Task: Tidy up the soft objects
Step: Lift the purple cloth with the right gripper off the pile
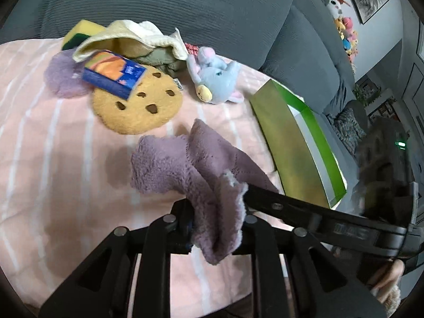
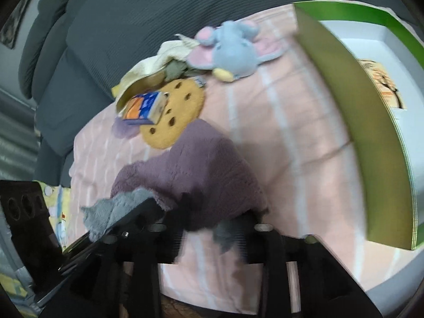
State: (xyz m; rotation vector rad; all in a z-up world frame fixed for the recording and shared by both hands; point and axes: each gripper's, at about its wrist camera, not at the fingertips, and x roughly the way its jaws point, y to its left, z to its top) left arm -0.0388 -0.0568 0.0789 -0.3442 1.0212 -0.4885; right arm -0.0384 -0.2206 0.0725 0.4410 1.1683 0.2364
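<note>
A fuzzy purple cloth (image 1: 185, 164) hangs above the pink striped blanket (image 1: 53, 132). My left gripper (image 1: 214, 222) is shut on its near end. My right gripper (image 1: 246, 188) reaches in from the right and pinches the same cloth beside it. In the right wrist view the cloth (image 2: 196, 169) drapes over my right gripper (image 2: 209, 217), which is shut on it; the image is blurred. Behind lie a cookie plush (image 1: 137, 103), a blue mouse plush (image 1: 214, 79), a cream cloth (image 1: 127, 37) over a green one, a blue tissue pack (image 1: 114, 73) and a lilac fuzzy piece (image 1: 63, 74).
A green box (image 1: 294, 143) with a white inside stands open to the right of the blanket; in the right wrist view the box (image 2: 371, 132) holds an orange printed item. A yellow-green sponge (image 1: 79, 31) lies at the back. Grey sofa cushions (image 1: 185, 5) rise behind.
</note>
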